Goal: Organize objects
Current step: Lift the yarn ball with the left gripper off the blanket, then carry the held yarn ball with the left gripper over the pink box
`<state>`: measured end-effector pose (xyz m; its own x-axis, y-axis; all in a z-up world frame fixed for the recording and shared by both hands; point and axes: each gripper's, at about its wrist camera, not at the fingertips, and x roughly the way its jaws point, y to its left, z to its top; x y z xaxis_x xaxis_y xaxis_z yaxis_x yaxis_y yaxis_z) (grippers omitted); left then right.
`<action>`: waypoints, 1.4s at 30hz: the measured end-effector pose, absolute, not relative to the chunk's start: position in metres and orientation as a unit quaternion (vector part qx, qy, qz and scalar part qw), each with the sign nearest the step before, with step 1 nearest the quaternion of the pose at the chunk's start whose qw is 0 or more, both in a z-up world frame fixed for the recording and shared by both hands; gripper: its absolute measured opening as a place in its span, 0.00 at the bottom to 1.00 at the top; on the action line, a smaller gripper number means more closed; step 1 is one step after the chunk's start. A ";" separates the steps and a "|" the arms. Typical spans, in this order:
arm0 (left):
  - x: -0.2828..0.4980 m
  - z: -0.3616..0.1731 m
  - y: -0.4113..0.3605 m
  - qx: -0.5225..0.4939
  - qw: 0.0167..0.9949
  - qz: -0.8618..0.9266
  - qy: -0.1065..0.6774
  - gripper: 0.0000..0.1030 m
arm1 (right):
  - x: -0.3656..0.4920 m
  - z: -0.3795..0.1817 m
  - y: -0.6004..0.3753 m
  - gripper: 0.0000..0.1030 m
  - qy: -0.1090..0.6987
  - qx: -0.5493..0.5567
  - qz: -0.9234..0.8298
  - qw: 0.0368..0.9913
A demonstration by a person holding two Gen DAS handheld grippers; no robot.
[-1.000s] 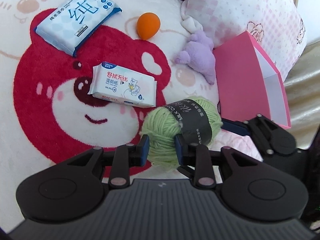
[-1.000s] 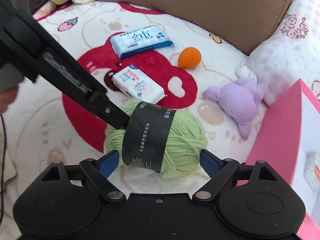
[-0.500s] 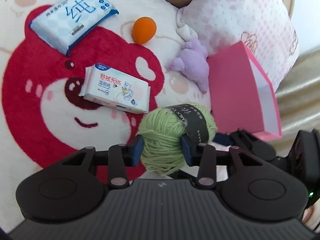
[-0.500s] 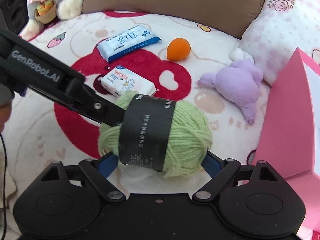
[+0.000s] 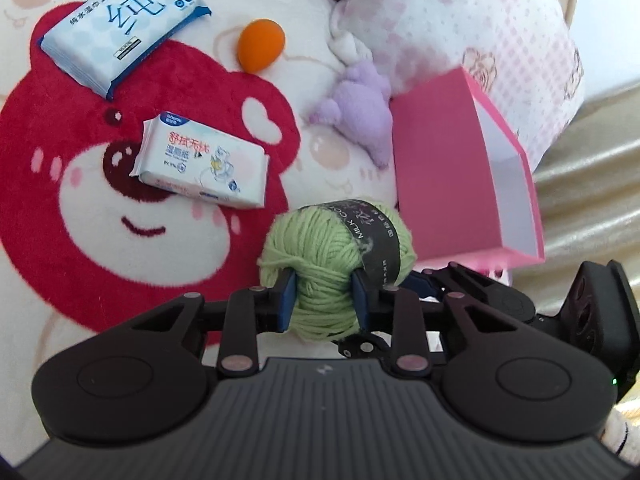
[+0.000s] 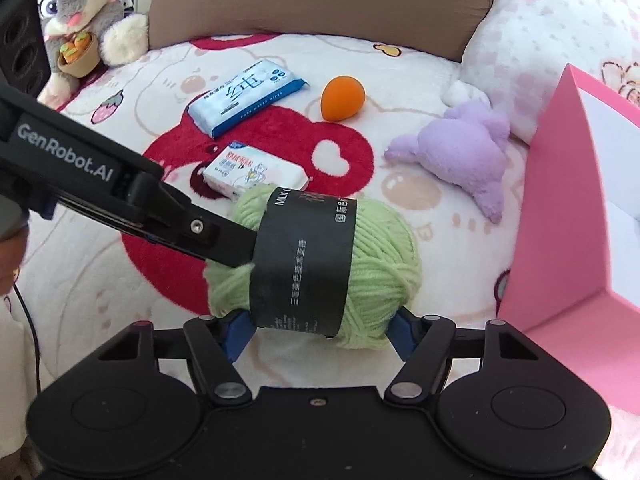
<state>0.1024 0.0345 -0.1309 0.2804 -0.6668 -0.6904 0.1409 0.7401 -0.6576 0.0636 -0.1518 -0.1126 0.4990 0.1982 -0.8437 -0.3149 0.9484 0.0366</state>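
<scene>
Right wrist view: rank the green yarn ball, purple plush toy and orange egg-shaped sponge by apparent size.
1. green yarn ball, nearest the camera, so its lead is unsure
2. purple plush toy
3. orange egg-shaped sponge

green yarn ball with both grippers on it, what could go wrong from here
1. The left gripper pinches only loose strands at one end of the green yarn ball with the black paper band, so strands may pull out.
2. The right gripper is closing on the ball; opposing pulls could slide the band off.
3. The open pink box stands close and could be knocked.
</scene>
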 end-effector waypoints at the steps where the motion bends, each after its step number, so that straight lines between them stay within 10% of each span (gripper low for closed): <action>1: 0.100 -0.128 0.033 -0.235 0.762 -0.265 0.542 0.27 | 0.061 -0.111 -0.151 0.70 0.481 -0.063 0.149 0.862; 42: 0.019 -0.003 -0.017 -0.115 0.796 -0.298 0.514 0.27 | -0.013 -0.003 -0.174 0.73 0.511 0.000 0.113 0.852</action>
<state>0.0191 -0.0166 -0.0034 0.2935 -0.5928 -0.7499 0.3563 0.7958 -0.4897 -0.0131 -0.1741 -0.0034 0.4526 0.1916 -0.8709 -0.1921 0.9747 0.1146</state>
